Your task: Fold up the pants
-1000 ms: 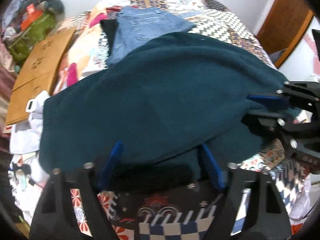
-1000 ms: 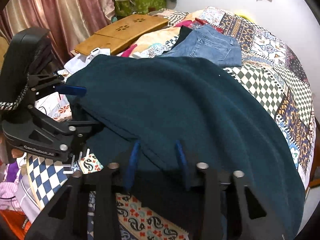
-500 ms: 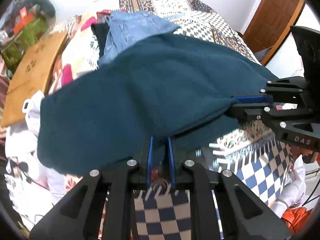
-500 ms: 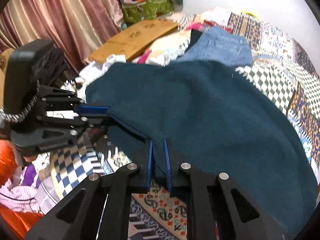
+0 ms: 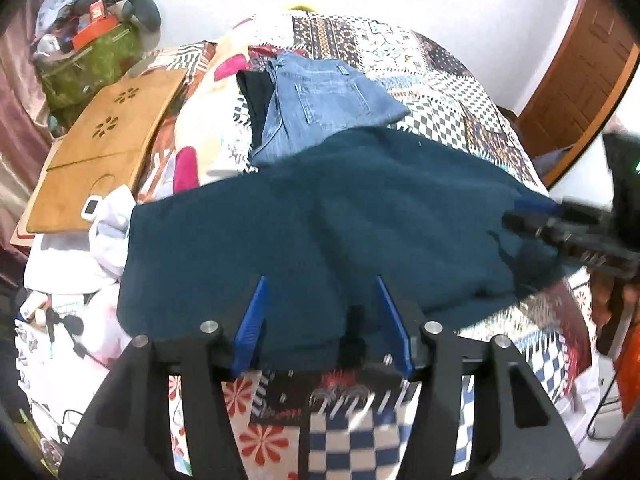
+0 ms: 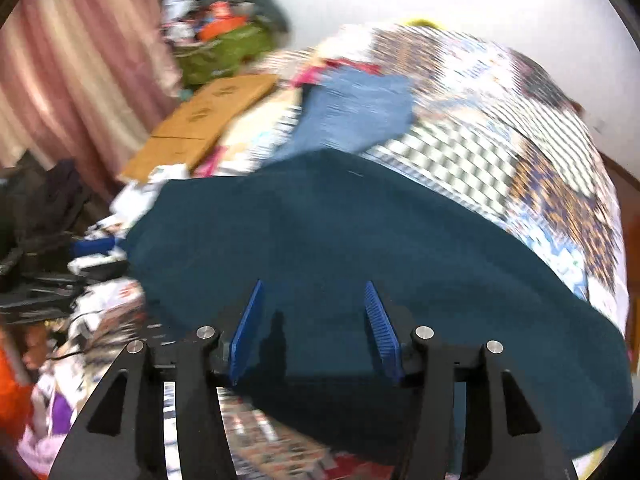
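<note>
Dark teal pants (image 5: pixel 340 216) lie folded across the near part of a patterned bed, also in the right wrist view (image 6: pixel 360 248). My left gripper (image 5: pixel 320 280) is open, its blue pads spread over the near edge of the pants, holding nothing. My right gripper (image 6: pixel 312 284) is open too, above the pants' near edge. In the left wrist view the right gripper (image 5: pixel 560 224) shows at the right edge of the pants. The right wrist view is motion-blurred.
Folded blue jeans (image 5: pixel 324 100) lie behind the teal pants on the patchwork quilt (image 5: pixel 460 92). A wooden lap desk (image 5: pixel 104 148) and white clothes (image 5: pixel 80 256) lie at the left. A green bag (image 5: pixel 88 64) sits far left; a wooden door (image 5: pixel 580 76) at right.
Both grippers were shut on the near edge of the teal pants half a second ago; now both have opened and let go. The pants lie flatter on the bed.
</note>
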Demonstrator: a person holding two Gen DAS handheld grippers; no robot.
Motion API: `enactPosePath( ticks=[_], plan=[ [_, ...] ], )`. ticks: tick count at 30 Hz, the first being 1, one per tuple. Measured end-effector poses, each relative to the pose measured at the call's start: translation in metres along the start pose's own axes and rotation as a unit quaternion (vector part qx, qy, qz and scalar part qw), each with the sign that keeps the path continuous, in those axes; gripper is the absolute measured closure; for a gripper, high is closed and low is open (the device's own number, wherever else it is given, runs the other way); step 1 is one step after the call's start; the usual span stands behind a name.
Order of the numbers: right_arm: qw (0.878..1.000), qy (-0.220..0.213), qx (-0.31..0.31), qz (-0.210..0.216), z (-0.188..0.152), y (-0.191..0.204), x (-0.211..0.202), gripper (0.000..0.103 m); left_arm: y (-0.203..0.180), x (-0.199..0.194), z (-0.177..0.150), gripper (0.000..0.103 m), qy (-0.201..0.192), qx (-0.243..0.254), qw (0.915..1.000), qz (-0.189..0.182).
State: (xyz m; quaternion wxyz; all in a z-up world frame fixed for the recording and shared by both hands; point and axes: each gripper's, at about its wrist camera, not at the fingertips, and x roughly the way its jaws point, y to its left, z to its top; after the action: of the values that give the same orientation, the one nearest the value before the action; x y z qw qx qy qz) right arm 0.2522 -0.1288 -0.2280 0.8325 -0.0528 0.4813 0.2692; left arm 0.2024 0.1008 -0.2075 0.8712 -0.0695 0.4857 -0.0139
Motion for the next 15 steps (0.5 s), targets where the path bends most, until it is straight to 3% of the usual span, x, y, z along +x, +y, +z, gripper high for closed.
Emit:
enactPosePath(
  ticks=[3,8,10,13,15],
  plan=[
    [0.999,0.033,0.025,-0.007,-0.016,-0.02,0.013,0.054,-0.008,0.014,0.015,0.043,0.004,0.0,1.0,-0.005],
    [0.999,0.016,0.05,0.0,-0.043,-0.045,-0.014,0.052,-0.022,0.052,0.022,0.038,0.036,0.006,0.9993,0.008],
    [0.998,0.011,0.062,-0.015,-0.051,-0.061,-0.028,0.052,-0.029,0.071,0.014,0.037,0.062,0.016,0.9979,0.014],
    [0.996,-0.009,0.081,-0.047,-0.056,-0.091,-0.046,0.052,-0.035,0.07,0.003,0.031,0.041,0.018,0.9983,0.036],
    [0.992,-0.019,0.104,-0.069,-0.058,-0.111,-0.051,0.046,-0.036,0.068,-0.001,0.031,0.043,0.018,0.998,0.042]
  ],
)
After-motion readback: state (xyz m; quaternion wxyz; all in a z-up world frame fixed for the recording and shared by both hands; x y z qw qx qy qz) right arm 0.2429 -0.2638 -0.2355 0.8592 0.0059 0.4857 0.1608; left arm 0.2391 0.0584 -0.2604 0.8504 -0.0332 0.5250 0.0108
